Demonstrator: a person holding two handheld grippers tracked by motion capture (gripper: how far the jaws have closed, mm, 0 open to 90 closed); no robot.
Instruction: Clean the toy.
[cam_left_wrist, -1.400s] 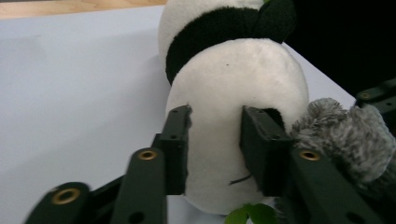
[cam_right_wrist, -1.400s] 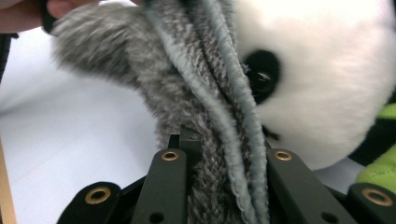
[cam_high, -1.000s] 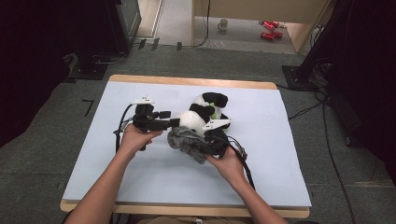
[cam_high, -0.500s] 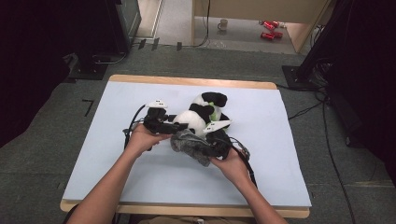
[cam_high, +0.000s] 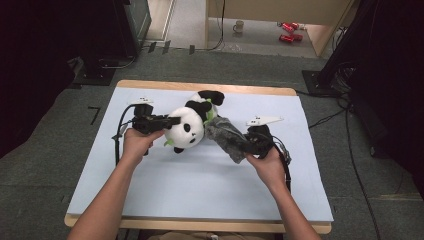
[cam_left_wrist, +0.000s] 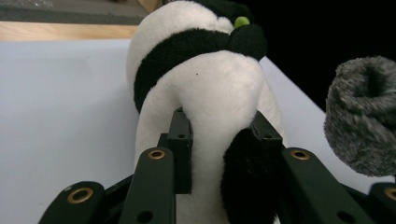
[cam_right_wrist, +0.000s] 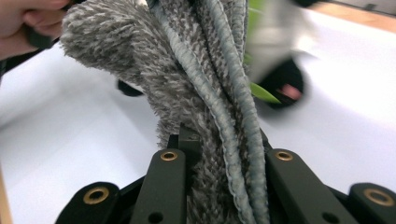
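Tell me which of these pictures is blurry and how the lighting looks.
Right gripper view: the panda behind is smeared by motion blur, while the grey cloth between the jaws is sharp. Left gripper view: sharp on the panda, evenly lit, black background at right. High view: soft overall, the table brightly lit, its surroundings falling into darkness at both sides.

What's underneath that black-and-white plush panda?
Under the black-and-white plush panda lies the pale blue table cover. Its far side rests against a fuzzy grey cloth; whatever lies beneath its body is hidden.

A pale blue table sheet (cam_high: 200, 190), a floor mug (cam_high: 238, 26), red cans (cam_high: 287, 31) beyond.
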